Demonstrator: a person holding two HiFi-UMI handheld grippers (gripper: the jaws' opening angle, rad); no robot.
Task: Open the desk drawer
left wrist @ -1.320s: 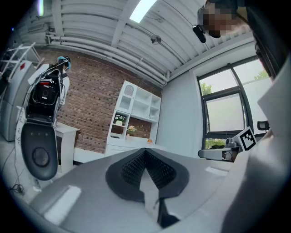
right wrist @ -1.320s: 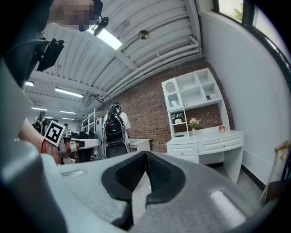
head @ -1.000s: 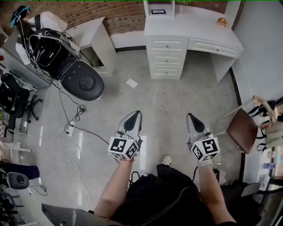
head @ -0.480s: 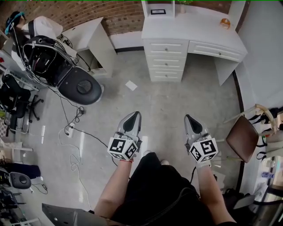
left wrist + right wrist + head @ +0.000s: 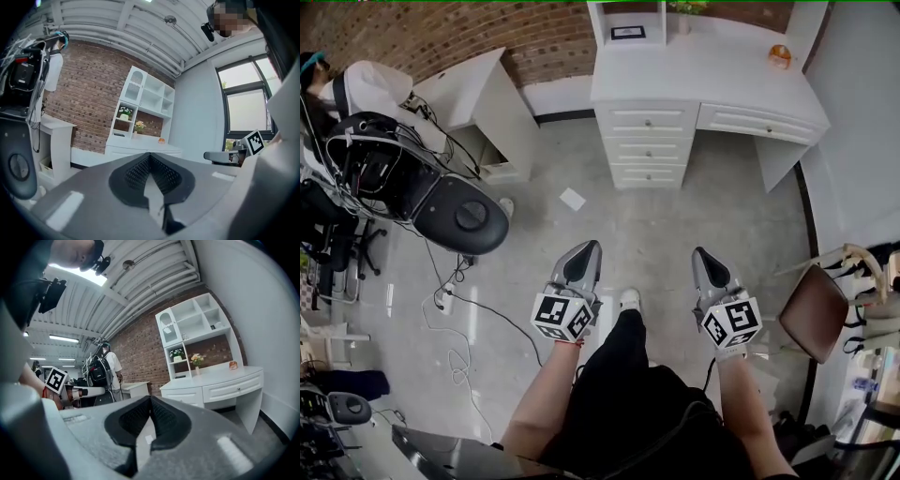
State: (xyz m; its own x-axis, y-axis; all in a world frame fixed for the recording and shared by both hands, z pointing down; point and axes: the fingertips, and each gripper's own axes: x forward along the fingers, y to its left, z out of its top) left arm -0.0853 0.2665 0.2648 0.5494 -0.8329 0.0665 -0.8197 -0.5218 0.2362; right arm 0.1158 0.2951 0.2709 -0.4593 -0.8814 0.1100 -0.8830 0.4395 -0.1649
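A white desk (image 5: 741,80) stands against the far brick wall, well ahead of both grippers. Its stack of three drawers (image 5: 645,146) and the wide drawer (image 5: 757,125) over the knee space are all closed. In the right gripper view the wide drawer (image 5: 233,387) shows at the right, and the left gripper view has the desk (image 5: 140,149) far off. My left gripper (image 5: 584,254) and right gripper (image 5: 707,260) are held level over the floor, both shut and empty.
A black round-based machine with cables (image 5: 422,178) sits at the left, beside a small white side table (image 5: 483,98). A cable (image 5: 459,281) trails across the floor. A brown chair (image 5: 814,309) stands at the right. A paper scrap (image 5: 573,199) lies on the floor before the desk.
The person has walked forward, so the desk and drawers have come nearer. Both grippers kept their pose and stayed shut. A foot now shows between the grippers.
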